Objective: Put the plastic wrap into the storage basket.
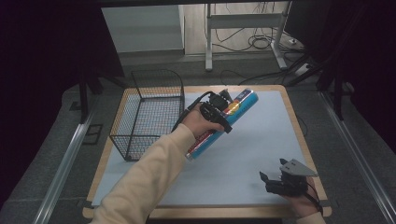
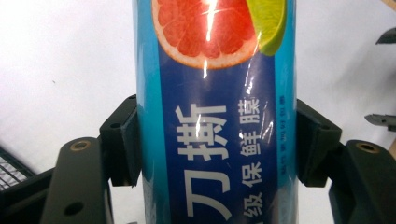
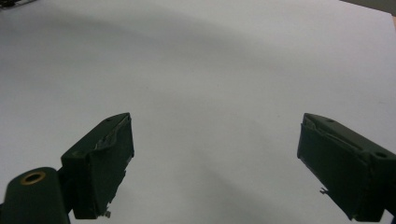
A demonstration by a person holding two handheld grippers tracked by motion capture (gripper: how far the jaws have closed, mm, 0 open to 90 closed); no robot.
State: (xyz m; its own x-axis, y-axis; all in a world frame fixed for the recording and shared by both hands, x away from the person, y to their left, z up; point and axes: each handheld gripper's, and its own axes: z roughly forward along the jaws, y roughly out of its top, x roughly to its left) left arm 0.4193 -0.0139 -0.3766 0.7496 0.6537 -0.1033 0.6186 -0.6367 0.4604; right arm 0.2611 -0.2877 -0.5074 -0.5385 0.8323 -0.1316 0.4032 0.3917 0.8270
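A long blue box of cling film [image 1: 224, 122] with a grapefruit picture is held slanted above the table's middle. My left gripper [image 1: 223, 111] is shut on it near its middle. In the left gripper view the box [image 2: 215, 116] runs up between the two black pads [image 2: 123, 140], which press on its sides. My right gripper [image 1: 267, 181] rests near the table's front right corner, jaws wide apart. In the right gripper view that gripper [image 3: 215, 158] stands open over the bare white table [image 3: 210, 70], nothing between its fingers.
A black wire basket [image 1: 149, 112] stands on the table's left side, just left of the held box. The white table top [image 1: 261, 140] has a wooden rim. Beyond it are a desk frame [image 1: 243, 32] and cables on the floor.
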